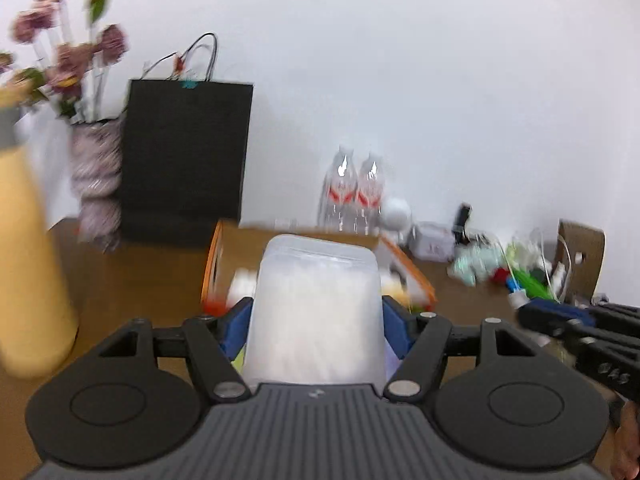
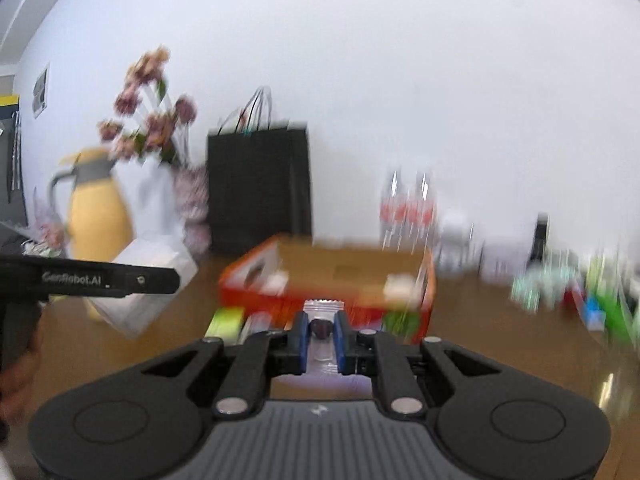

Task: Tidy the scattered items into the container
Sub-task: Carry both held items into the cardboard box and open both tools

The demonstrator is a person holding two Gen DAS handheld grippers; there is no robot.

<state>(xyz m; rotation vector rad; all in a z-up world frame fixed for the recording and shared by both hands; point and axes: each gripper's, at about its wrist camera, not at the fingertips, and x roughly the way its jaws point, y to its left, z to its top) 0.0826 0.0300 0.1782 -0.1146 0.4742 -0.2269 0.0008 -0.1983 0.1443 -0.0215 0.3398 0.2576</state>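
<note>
My left gripper is shut on a translucent white plastic bag of white sticks and holds it upright in front of the orange cardboard box. The box is open-topped with several small items inside. My right gripper is shut on a small clear sachet with a dark round thing in it, just before the same box. The left gripper and its bag show at the left of the right wrist view. A green packet lies by the box.
A yellow jug, a flower vase and a black paper bag stand at the back left. Two water bottles stand behind the box. A heap of small coloured items lies at the right. The right gripper shows at right.
</note>
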